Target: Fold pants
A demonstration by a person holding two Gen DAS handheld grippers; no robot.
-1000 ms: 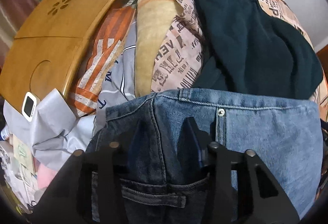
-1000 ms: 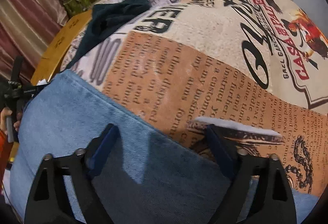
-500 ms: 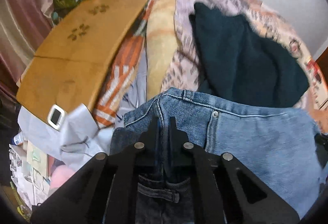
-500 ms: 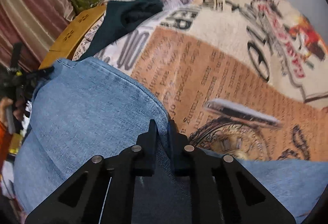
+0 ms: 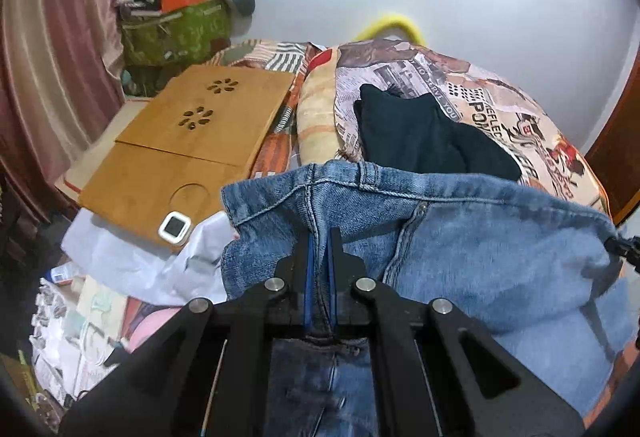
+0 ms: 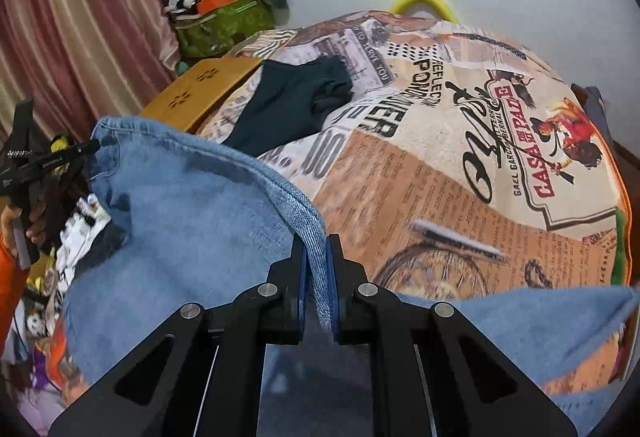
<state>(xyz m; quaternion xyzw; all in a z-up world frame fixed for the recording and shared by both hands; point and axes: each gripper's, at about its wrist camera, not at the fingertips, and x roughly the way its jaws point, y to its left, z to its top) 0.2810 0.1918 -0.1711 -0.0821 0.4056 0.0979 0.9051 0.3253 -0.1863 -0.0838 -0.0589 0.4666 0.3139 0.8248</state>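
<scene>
Both claws clamped on the jeans.

Left claw: my fingers are pressed together on the waistband at a vertical seam, denim pinched between the blue pads. The waistband edge runs to the right from there, raised off the bed.

Right claw: fingers together on a folded denim edge, which rises between the pads and arcs away to the upper left. In this view the left claw shows small at the far left, gripping the opposite end of the same edge.

The jeans hang stretched between the two claws, above the bed's printed cover. Lower part of the fabric drapes below; I cannot tell how far it reaches.

A dark green garment lies on the cover beyond the jeans, apart from them. A wooden lap tray sits left of the bed, with a small white clock on its near edge.
</scene>
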